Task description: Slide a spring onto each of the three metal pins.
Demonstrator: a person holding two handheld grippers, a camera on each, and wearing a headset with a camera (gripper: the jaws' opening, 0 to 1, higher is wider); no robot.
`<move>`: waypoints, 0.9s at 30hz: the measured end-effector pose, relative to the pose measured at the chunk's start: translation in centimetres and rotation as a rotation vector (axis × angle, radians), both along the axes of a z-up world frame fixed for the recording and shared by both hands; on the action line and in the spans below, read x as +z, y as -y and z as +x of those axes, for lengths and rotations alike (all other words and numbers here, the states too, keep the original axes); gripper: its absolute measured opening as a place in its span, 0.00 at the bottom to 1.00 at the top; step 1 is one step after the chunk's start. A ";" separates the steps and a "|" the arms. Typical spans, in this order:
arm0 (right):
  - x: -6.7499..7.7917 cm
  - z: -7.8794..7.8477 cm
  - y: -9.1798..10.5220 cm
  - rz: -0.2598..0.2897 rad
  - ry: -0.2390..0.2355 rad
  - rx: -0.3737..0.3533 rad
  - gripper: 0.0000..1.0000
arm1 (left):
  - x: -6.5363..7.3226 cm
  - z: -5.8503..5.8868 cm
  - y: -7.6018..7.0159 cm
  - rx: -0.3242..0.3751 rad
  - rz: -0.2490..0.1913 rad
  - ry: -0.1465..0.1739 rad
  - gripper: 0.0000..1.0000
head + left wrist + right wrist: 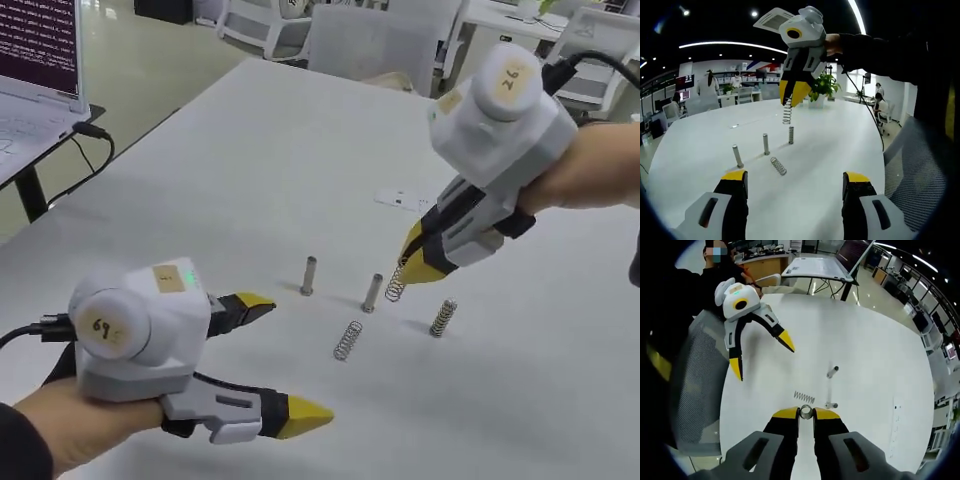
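The white table [250, 160] lies open and broad toward the head view's upper centre, its edge running upper left by a laptop [35, 60]. Upper right, the right gripper [412, 262] pinches a spring [395, 284] hanging just right of the middle pin [372, 292]. Lower left, the left gripper [292, 360] gapes wide, a loose spring [347, 340] near.
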State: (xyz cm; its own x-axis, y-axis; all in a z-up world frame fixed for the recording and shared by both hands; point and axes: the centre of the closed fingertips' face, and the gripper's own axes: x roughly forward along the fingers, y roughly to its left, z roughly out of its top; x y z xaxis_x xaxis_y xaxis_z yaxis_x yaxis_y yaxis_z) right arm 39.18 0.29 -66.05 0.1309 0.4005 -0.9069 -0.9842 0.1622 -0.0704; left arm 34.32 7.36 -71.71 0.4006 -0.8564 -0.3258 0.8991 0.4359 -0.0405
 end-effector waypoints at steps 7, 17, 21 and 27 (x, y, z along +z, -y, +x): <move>-0.2 2.1 0.3 0.001 0.023 -0.031 0.08 | -0.2 0.1 -0.3 0.011 -0.001 -0.005 0.73; -1.4 4.4 0.7 -0.013 0.033 -0.062 0.08 | -0.5 0.4 -0.6 0.024 -0.001 -0.011 0.74; -2.1 5.2 0.7 -0.015 0.033 -0.070 0.08 | -0.5 0.4 -0.6 0.023 0.002 -0.010 0.73; -3.1 6.1 0.7 -0.016 0.019 -0.079 0.08 | -0.7 0.4 -0.7 0.021 0.010 -0.010 0.73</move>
State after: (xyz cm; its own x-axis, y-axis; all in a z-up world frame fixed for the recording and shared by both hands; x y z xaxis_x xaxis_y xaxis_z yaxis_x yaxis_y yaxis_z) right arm 45.23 -0.39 -69.16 0.1788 0.3733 -0.9103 -0.9670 0.2375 -0.0925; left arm 34.73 8.02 -72.36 0.4149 -0.8447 -0.3383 0.8895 0.4548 -0.0447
